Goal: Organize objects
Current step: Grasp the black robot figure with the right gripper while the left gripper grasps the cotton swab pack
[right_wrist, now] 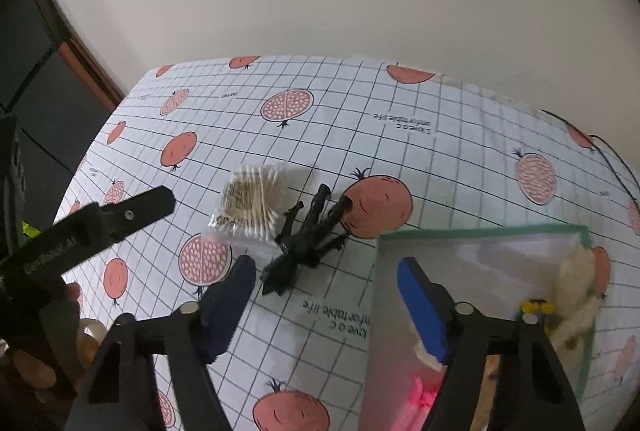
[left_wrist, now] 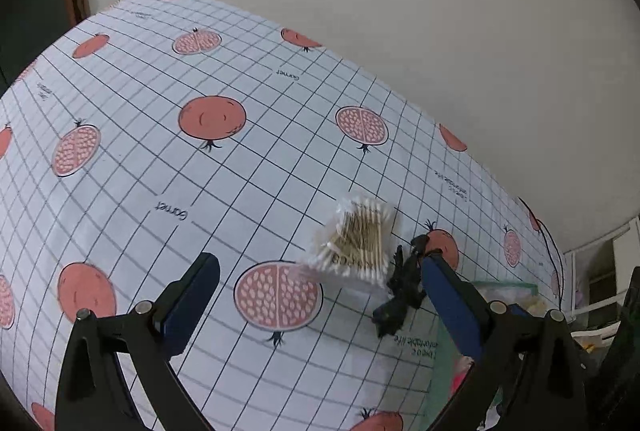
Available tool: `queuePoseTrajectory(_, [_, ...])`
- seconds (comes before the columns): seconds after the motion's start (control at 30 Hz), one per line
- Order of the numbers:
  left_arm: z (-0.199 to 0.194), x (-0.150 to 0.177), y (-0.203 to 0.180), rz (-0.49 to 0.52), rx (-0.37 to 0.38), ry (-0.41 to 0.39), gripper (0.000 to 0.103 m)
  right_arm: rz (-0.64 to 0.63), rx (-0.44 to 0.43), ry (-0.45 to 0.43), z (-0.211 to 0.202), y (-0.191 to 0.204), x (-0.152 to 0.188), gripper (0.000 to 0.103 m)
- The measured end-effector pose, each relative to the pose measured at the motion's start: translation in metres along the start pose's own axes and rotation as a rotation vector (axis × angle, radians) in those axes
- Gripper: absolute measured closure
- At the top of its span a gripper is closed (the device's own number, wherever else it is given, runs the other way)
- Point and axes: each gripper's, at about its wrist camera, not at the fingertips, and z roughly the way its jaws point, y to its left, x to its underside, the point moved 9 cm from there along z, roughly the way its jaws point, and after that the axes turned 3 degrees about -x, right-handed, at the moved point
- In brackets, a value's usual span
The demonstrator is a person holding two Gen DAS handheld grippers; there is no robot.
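A bench (left_wrist: 240, 167) covered in pomegranate-print grid cloth holds a packet of cotton swabs (left_wrist: 354, 245) and, touching it at 4 o'clock, a black toy figure (left_wrist: 400, 287). The left gripper (left_wrist: 320, 281) hangs over them, fingers spread wide and empty; the toy lies against its right finger, long axis running toward 1 o'clock. The right gripper (right_wrist: 326, 289), also spread and empty, hovers nearby, beside a green-edged box (right_wrist: 480, 231) at 3 o'clock.

You have a desk (right_wrist: 460, 159) under a white gridded cloth (left_wrist: 248, 159) printed with pomegranates. A plain pale wall (left_wrist: 400, 11) stands behind it. A thin black cable (right_wrist: 616, 163) crosses the far right corner.
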Motion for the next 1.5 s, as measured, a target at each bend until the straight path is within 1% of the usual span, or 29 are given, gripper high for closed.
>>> queuePoseTrajectory(0.07, [0.007, -0.003, -0.001, -0.004, 0.009, 0.013, 0.002, 0.005, -0.008, 0.016, 0.008, 0.001, -0.004, 0.041])
queuePoseTrajectory(0.13, [0.014, -0.008, -0.005, -0.006, 0.027, 0.019, 0.002, 0.011, -0.026, 0.030, 0.016, 0.004, -0.008, 0.047])
queuePoseTrajectory(0.23, [0.023, -0.013, -0.011, 0.011, 0.029, 0.023, 0.002, 0.012, -0.043, 0.050, 0.026, 0.009, -0.012, 0.051])
queuePoseTrajectory(0.43, [0.041, -0.013, -0.025, 0.074, 0.020, 0.044, 0.002, 0.017, -0.063, 0.100, 0.045, 0.017, -0.012, 0.055])
queuePoseTrajectory(0.73, [0.067, -0.008, -0.031, 0.102, 0.017, 0.083, 0.004, 0.020, -0.050, 0.158, 0.066, 0.017, -0.010, 0.055])
queuePoseTrajectory(0.83, [0.073, -0.008, -0.031, 0.100, 0.015, 0.093, 0.008, 0.031, -0.046, 0.175, 0.071, 0.015, -0.009, 0.055])
queuePoseTrajectory(1.03, [0.084, -0.006, -0.036, 0.129, 0.004, 0.101, 0.010, 0.041, -0.035, 0.190, 0.080, 0.011, -0.008, 0.055])
queuePoseTrajectory(1.17, [0.091, -0.004, -0.038, 0.151, -0.011, 0.112, 0.018, 0.031, -0.034, 0.189, 0.082, 0.013, -0.011, 0.055])
queuePoseTrajectory(1.37, [0.094, -0.006, -0.039, 0.166, -0.028, 0.101, 0.019, 0.002, -0.018, 0.193, 0.084, 0.018, -0.013, 0.053])
queuePoseTrajectory(1.4, [0.094, -0.006, -0.039, 0.172, -0.039, 0.098, 0.021, -0.003, -0.016, 0.193, 0.083, 0.018, -0.013, 0.053])
queuePoseTrajectory(1.47, [0.095, -0.009, -0.037, 0.186, -0.072, 0.091, 0.029, -0.006, -0.013, 0.193, 0.083, 0.018, -0.013, 0.054])
queuePoseTrajectory(1.5, [0.095, -0.009, -0.037, 0.187, -0.081, 0.089, 0.031, -0.004, -0.013, 0.194, 0.083, 0.018, -0.012, 0.054])
